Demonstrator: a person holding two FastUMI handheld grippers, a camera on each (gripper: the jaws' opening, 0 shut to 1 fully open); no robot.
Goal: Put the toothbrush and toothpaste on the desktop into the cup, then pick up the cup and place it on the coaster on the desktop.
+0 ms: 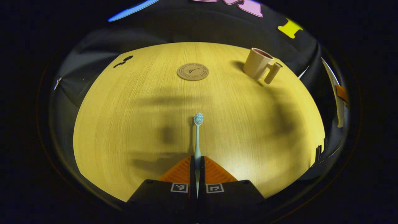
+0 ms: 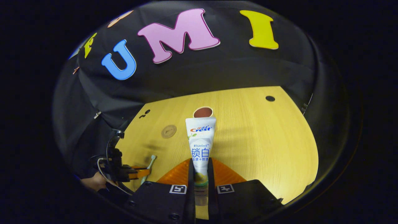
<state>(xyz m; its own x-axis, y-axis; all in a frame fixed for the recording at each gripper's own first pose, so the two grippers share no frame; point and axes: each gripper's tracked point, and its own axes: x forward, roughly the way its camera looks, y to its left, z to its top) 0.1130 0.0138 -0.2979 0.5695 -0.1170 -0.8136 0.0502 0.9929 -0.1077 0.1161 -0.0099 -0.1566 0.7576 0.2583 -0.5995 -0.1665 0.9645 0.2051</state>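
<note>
In the left gripper view my left gripper [image 1: 197, 161] is shut on the handle of a pale blue toothbrush [image 1: 197, 133], whose head points away over the yellow desktop [image 1: 124, 124]. A round brown coaster [image 1: 192, 72] lies farther back, and a beige cup [image 1: 257, 63] with a handle stands at the back right. In the right gripper view my right gripper [image 2: 201, 165] is shut on a white toothpaste tube [image 2: 201, 143], its flat end raised toward the cup [image 2: 203, 112] behind it. The left gripper [image 2: 140, 172] with the toothbrush [image 2: 149, 166] appears low at the left.
Black cloth walls surround the desktop [image 2: 264, 140] on every side. A dark hole [image 2: 270, 98] marks the desk's far right corner, and small dark marks [image 1: 124, 60] sit at the back left. The coaster [image 2: 168, 131] lies left of the cup.
</note>
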